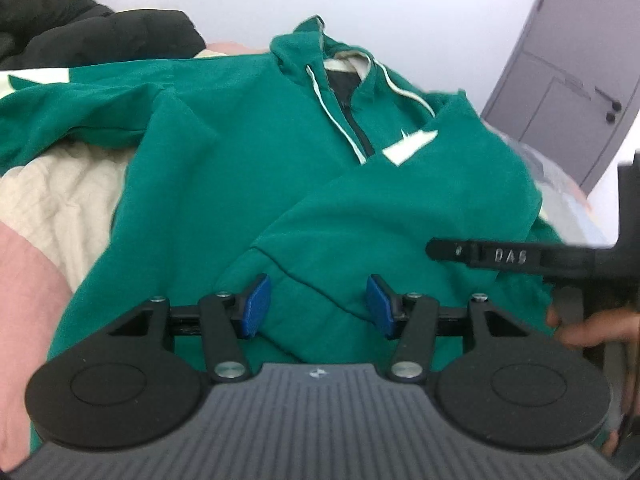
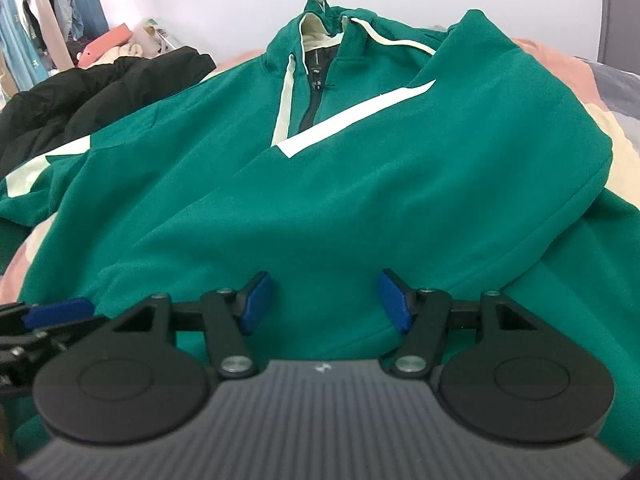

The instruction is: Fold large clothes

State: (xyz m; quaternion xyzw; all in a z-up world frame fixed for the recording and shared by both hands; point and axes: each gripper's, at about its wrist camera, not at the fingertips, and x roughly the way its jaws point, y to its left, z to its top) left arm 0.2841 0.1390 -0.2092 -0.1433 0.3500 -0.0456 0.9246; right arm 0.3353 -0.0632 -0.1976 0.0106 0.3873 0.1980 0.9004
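A large green hoodie (image 1: 248,152) with white stripes, cream drawstrings and a short black zip lies face up on the bed; it also fills the right wrist view (image 2: 360,184). Its right sleeve is folded across the chest, and its left sleeve stretches out to the left (image 1: 60,112). My left gripper (image 1: 318,306) is open and empty, just above the hoodie's lower part. My right gripper (image 2: 326,300) is open and empty over the lower hem area. The right gripper's body shows at the right edge of the left wrist view (image 1: 520,258), with a hand below it.
The bedding (image 1: 52,200) under the hoodie is cream and pink. A black padded jacket (image 2: 92,92) lies at the far left of the bed. Hanging clothes (image 2: 36,20) stand at the back left. A grey door (image 1: 568,92) is at the right, against a white wall.
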